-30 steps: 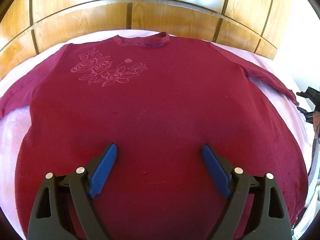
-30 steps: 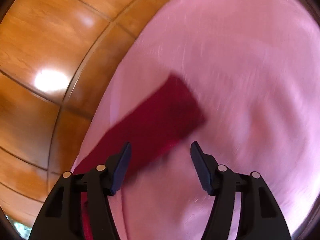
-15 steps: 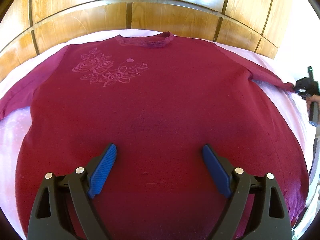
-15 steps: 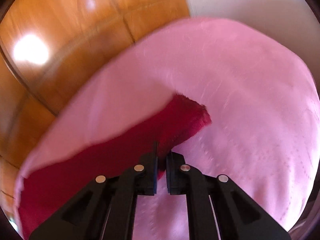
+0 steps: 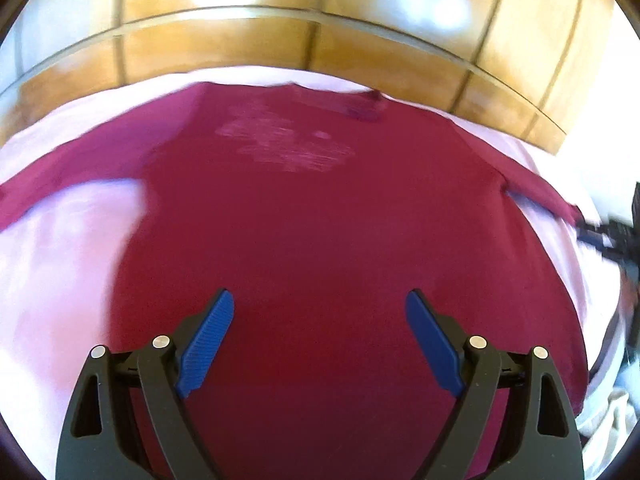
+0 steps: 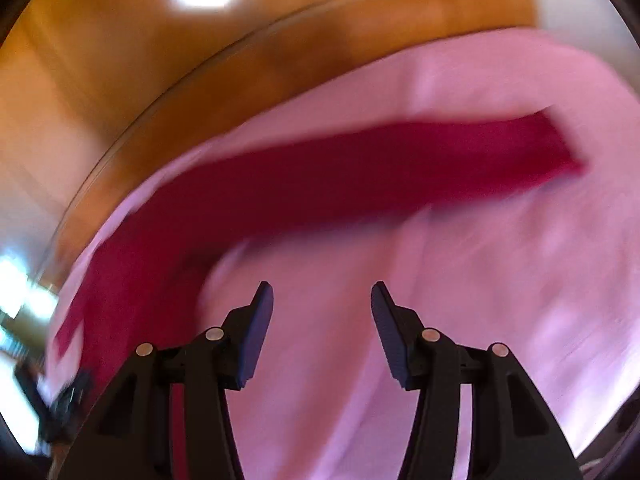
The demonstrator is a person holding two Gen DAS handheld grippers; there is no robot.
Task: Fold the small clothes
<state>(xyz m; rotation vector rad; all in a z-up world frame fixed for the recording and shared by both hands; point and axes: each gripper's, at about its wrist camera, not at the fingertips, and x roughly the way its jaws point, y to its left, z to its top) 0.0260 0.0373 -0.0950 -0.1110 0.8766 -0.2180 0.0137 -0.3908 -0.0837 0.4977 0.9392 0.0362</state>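
Left claw [image 5: 320,344] wide apart, nothing held, over the lower body of the maroon sweater [image 5: 328,240]. Sweater lies flat on pink bed sheet [image 5: 52,264], neckline toward wooden headboard [image 5: 360,52]. Frame motion-blurred.

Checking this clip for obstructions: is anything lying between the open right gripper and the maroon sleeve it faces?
Nothing visible. Only bare pink sheet lies between the right gripper and the sleeve, which stretches flat ahead of the fingers.
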